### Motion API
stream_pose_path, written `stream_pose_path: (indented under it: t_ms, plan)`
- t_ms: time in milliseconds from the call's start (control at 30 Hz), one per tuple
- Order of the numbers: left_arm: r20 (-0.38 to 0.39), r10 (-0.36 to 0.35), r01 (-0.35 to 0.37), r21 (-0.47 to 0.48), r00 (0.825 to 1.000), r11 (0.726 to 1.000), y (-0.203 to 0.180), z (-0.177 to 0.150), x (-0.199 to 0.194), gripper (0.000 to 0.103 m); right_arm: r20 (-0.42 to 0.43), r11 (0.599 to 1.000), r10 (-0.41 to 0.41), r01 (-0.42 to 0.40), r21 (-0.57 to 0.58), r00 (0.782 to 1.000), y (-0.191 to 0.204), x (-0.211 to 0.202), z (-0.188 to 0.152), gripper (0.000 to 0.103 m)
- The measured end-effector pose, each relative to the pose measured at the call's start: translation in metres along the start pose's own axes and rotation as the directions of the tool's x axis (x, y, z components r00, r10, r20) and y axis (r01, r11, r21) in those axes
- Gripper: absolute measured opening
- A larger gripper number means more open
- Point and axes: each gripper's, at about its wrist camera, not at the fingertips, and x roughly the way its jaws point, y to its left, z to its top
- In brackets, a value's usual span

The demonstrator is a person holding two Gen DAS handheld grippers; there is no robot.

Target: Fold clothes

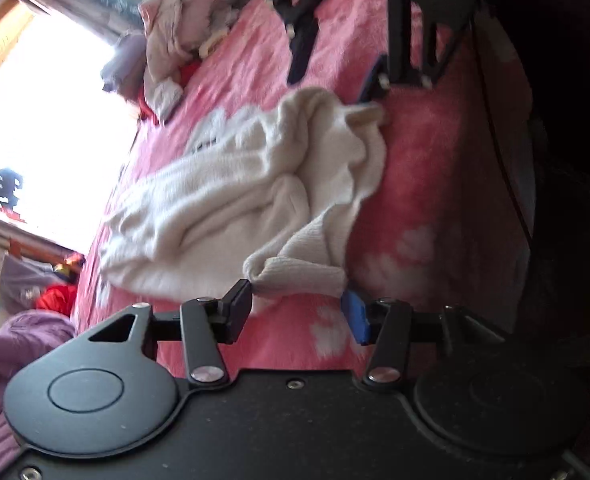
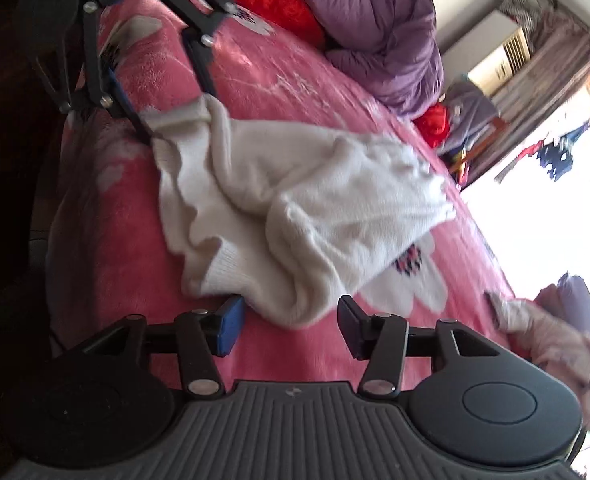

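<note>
Two grippers — left gripper [image 1: 297, 312], right gripper [image 2: 285, 326] — one white sweater [image 1: 255, 184]

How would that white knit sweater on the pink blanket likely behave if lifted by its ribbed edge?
Probably floppy: the white sweater lies crumpled in soft folds on the pink blanket, so it would likely sag and drape. Its thick, fuzzy knit suggests moderate weight and a non-slippery grip. The ribbed edge between the left gripper jaws may stretch somewhat.

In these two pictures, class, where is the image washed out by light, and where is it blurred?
Left wrist view: the window is blown out to pure white. Right wrist view: the window glares white too, and the pale pink garment at the right edge is smeared.
</note>
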Motion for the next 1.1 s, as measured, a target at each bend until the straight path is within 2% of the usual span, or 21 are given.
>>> stream_pose_path:
  t_ms: [133, 200, 333, 500, 600, 700, 800, 867, 967, 1000, 1100]
  plan:
    - [0.019, 0.012, -0.013, 0.03, 1.0, 0.999, 0.007, -0.017, -0.016, 0.05, 0.023, 0.998, -0.019, 0.02, -0.054, 1.0, 0.009, -0.008, -0.007, 0.052]
    - [-0.007, 0.037, -0.037, 0.041, 0.999, 0.998, 0.011, -0.029, -0.015, 0.05, 0.035, 0.996, -0.028, 0.031, -0.08, 0.999, 0.013, -0.012, -0.011, 0.053]
    - [0.03, 0.015, -0.015, 0.021, 0.999, 1.0, 0.024, -0.033, -0.004, 0.05, 0.067, 0.989, -0.08, 0.088, -0.122, 0.995, 0.018, -0.007, -0.014, 0.07]
    - [0.139, -0.023, 0.009, 0.095, 0.99, 0.995, 0.016, -0.016, 0.011, 0.049, 0.079, 0.986, -0.066, 0.077, -0.147, 0.995, 0.012, -0.001, -0.01, 0.071]
    - [0.17, -0.034, 0.012, 0.127, 0.985, 0.992, 0.017, -0.012, 0.01, 0.049, 0.085, 0.985, -0.053, 0.066, -0.162, 0.995, 0.009, 0.002, -0.007, 0.07]
    - [0.195, -0.03, 0.009, 0.106, 0.98, 0.994, 0.02, -0.018, 0.011, 0.05, 0.101, 0.983, -0.042, 0.06, -0.176, 0.994, 0.006, 0.002, -0.011, 0.068]
    - [0.21, -0.037, 0.028, 0.049, 0.977, 0.998, 0.026, -0.012, 0.017, 0.048, 0.116, 0.985, -0.019, 0.039, -0.169, 0.993, 0.004, 0.009, -0.01, 0.063]
    - [0.204, -0.065, 0.059, 0.04, 0.977, 0.997, 0.027, -0.007, 0.023, 0.028, 0.117, 0.988, 0.0, 0.018, -0.155, 0.993, 0.001, 0.014, -0.008, 0.055]
    - [0.181, -0.08, 0.072, 0.053, 0.98, 0.996, 0.022, -0.006, 0.025, 0.018, 0.096, 0.993, 0.047, -0.037, -0.11, 0.994, -0.007, 0.023, 0.001, 0.035]
    - [0.169, -0.087, 0.083, 0.033, 0.982, 0.996, 0.025, -0.004, 0.025, 0.014, 0.089, 0.994, 0.069, -0.06, -0.094, 0.994, -0.009, 0.025, 0.003, 0.023]
    - [0.153, -0.091, 0.093, -0.006, 0.984, 0.996, 0.026, -0.002, 0.021, 0.011, 0.083, 0.993, 0.109, -0.104, -0.063, 0.991, -0.014, 0.021, 0.007, 0.016]
